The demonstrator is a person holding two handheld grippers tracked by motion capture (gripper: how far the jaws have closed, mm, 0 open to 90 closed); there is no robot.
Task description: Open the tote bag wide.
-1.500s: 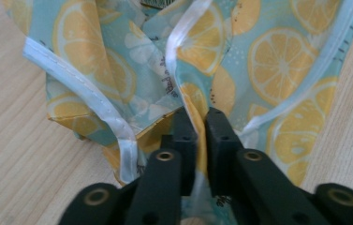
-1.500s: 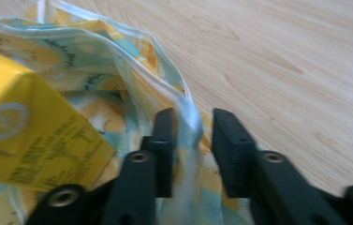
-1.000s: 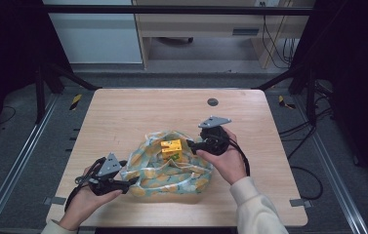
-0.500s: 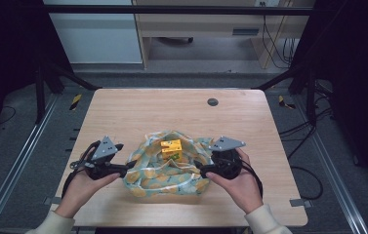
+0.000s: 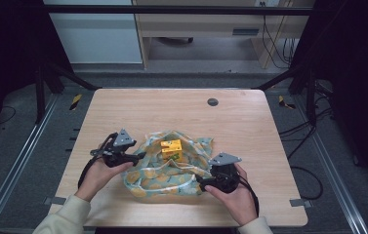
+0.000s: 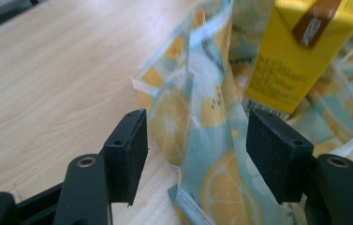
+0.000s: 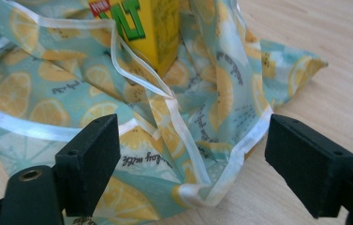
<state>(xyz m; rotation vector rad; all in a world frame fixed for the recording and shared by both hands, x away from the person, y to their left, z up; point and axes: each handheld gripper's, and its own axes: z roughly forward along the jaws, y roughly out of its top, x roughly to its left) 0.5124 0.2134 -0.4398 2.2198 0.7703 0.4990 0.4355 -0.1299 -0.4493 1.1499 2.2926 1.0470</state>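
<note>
While unpinched, lemon-print bag (image 5: 169, 168) between grippers (image 5: 140, 157).

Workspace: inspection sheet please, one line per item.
Surface: wooden table, dark round plug near far edge.
Job's things: lemon-print bag crumpled mid-table; yellow carton upright inside it.
Clutter: nothing seen.
Grippers: left gripper has just been closing, bag fold between jaws, unpressed; right gripper has just been opening, open around the bag's corner.
Cables: black cables on floor.
Surroundings: black frame, desk behind.

carton (image 5: 171, 148) on cloth (image 5: 168, 170), cloth on table (image 5: 172, 107)
</note>
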